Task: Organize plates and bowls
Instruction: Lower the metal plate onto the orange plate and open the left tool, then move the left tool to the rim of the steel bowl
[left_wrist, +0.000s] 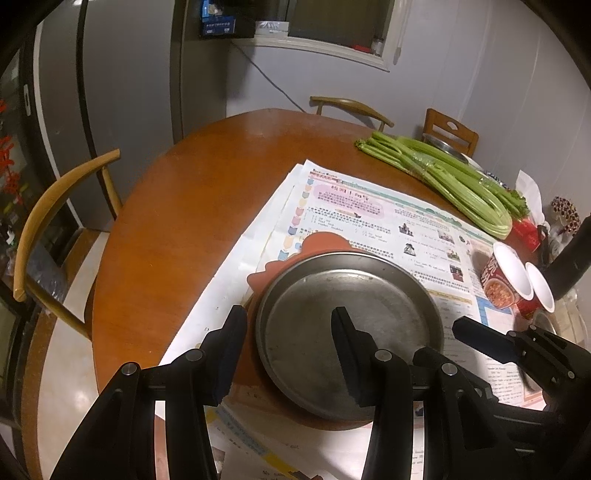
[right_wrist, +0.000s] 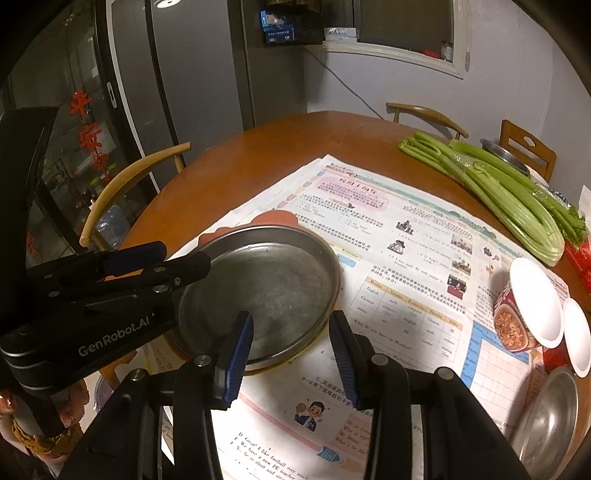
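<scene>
One round metal plate (left_wrist: 351, 332) lies on an orange-brown mat (left_wrist: 280, 269), which sits on printed newspaper sheets (right_wrist: 406, 258) spread over a round wooden table (left_wrist: 192, 206). The mat is mostly covered; only its scalloped far and left edges show.

The left gripper (left_wrist: 288, 332) straddles the plate's left rim, one finger outside and one over the plate floor. Its jaws stand apart at a moderate gap, and the pads do not appear to press the rim, though contact is hard to judge from this angle. The right gripper (right_wrist: 291, 336) hovers at the plate's near edge, jaws likewise partly apart with nothing between them.

Two paper cup bowls (right_wrist: 532, 310) with red printed sides lie close together at the right of the table; the second is cut off by the first. One metal bowl (right_wrist: 550, 417) sits nearer, lower right, partly cropped by the frame edge. A further metal dish (right_wrist: 506, 151) stands at the far side, largely hidden behind one bunch of celery (right_wrist: 509, 199).

Three wooden chairs (left_wrist: 55, 229) ring the table, each only partly visible. Small items behind the cups in the left wrist view are too cluttered to identify.
</scene>
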